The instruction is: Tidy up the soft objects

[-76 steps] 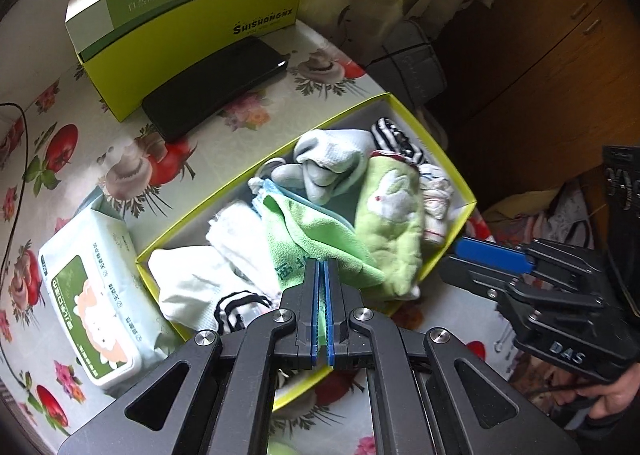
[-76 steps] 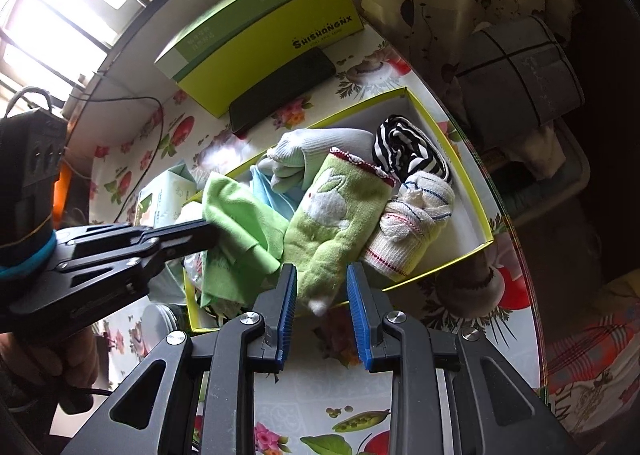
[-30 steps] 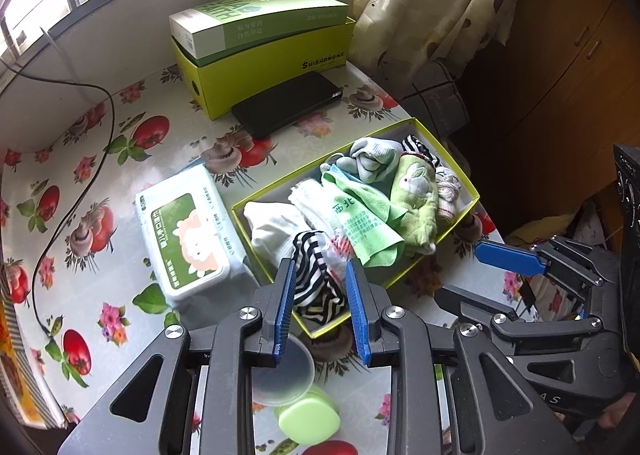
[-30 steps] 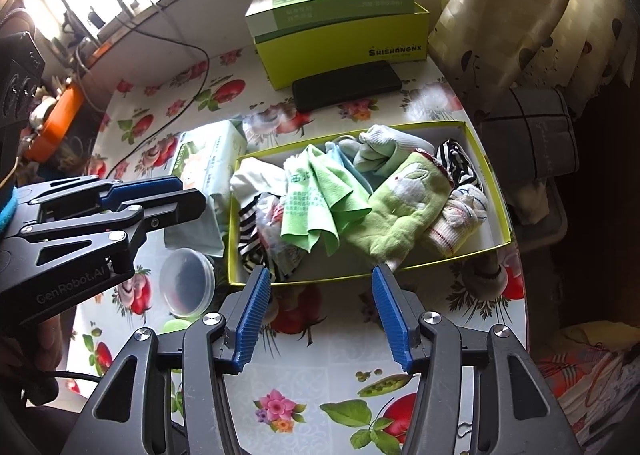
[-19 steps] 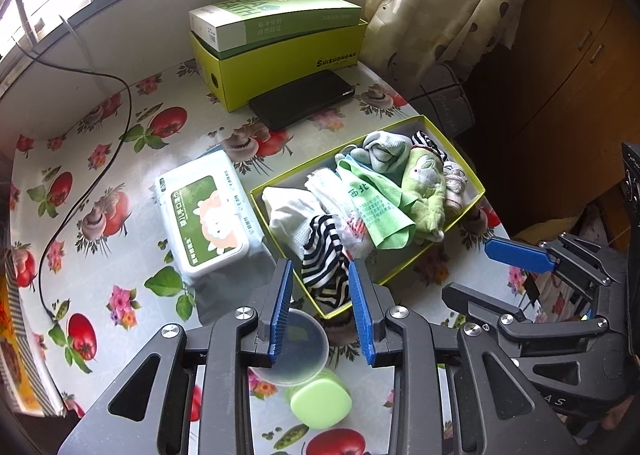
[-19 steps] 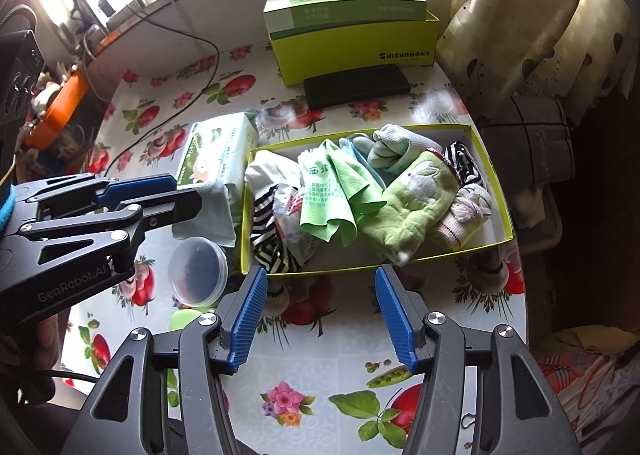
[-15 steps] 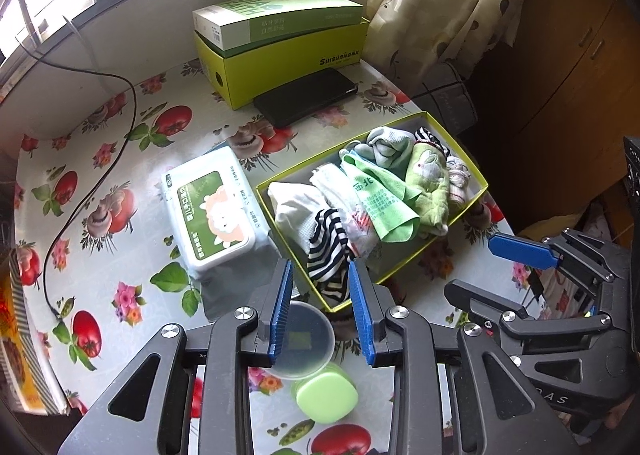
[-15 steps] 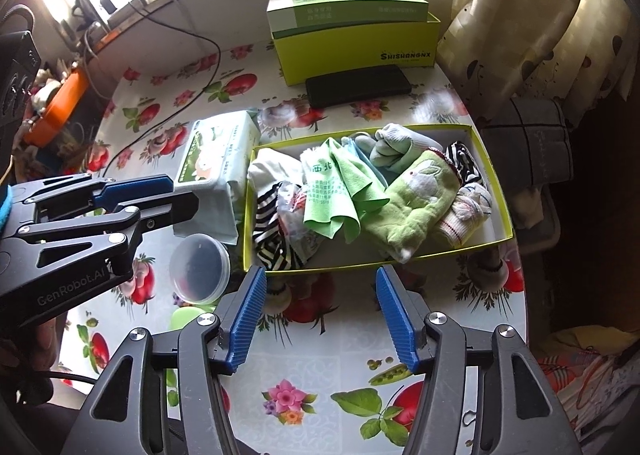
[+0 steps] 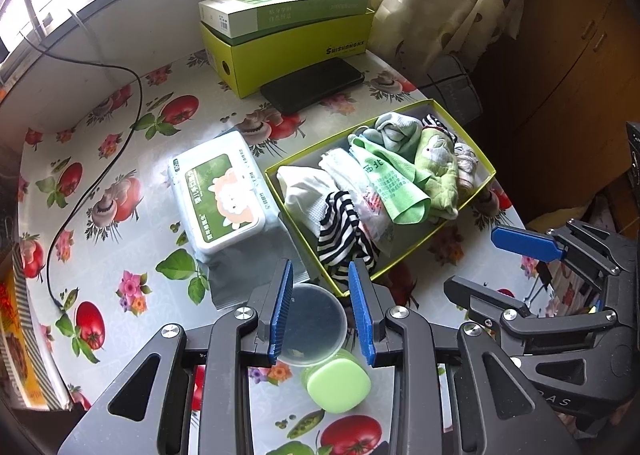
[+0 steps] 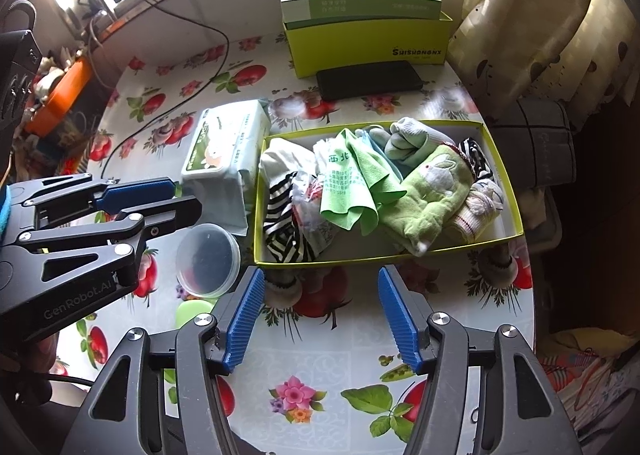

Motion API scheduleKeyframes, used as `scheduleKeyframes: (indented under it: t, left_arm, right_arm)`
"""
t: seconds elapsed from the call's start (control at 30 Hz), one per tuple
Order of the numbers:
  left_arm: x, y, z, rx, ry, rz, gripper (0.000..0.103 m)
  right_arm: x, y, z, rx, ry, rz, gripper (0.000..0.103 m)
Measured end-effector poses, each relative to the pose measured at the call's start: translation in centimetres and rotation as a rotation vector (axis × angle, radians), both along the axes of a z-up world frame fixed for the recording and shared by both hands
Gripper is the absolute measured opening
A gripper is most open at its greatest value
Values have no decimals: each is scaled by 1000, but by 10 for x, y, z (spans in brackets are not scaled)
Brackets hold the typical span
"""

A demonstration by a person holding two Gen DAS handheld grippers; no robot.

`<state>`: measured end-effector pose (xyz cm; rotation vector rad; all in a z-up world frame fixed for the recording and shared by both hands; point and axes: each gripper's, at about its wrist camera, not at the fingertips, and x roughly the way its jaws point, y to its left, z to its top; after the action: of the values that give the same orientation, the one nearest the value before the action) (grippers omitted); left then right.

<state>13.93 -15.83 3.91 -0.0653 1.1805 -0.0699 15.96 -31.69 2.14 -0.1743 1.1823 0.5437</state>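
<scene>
Left wrist view: the left gripper (image 9: 320, 311) hangs above a table (image 9: 132, 223) covered in a fruit-and-flower cloth, its blue-padded jaws moderately apart with nothing between them. Under its tips sit a clear round lid (image 9: 316, 325) and a small green container (image 9: 339, 381). Just beyond lies a shallow yellow-green box (image 9: 416, 251) packed with soft things: a white cloth (image 9: 300, 191), a black-and-white striped sock (image 9: 344, 231), a green towel (image 9: 394, 187), a green rabbit mitt (image 9: 438, 171) and a grey sock (image 9: 396, 131). A wipes pack (image 9: 218, 191) lies just left of the box. The right gripper (image 9: 492, 267) shows at the right edge.

Right wrist view: the right gripper (image 10: 322, 319) hovers over bare tablecloth just in front of the box (image 10: 500, 171); its jaws have just been opening and stand wide, empty. The striped sock (image 10: 282, 223) droops at the box's left end; the green towel (image 10: 352, 191) and rabbit mitt (image 10: 434, 191) fill the middle. A black phone (image 10: 370, 79) lies before a stacked green carton (image 10: 368, 35) at the far edge. The left gripper (image 10: 182, 197) reaches in from the left, above the lid (image 10: 208, 259).
</scene>
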Motion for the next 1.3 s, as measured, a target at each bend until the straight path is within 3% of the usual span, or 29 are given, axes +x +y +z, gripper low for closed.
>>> scheduleKeyframes:
  t: [0.4,1.3]
  left_arm:
    - [1,4,-6,-23,15,9,30]
    - [0,0,-13,3,29,20,30]
  right_arm:
    - [1,2,-5,-4,10,3,61]
    - [-2,0,-12,-3,21,3,62]
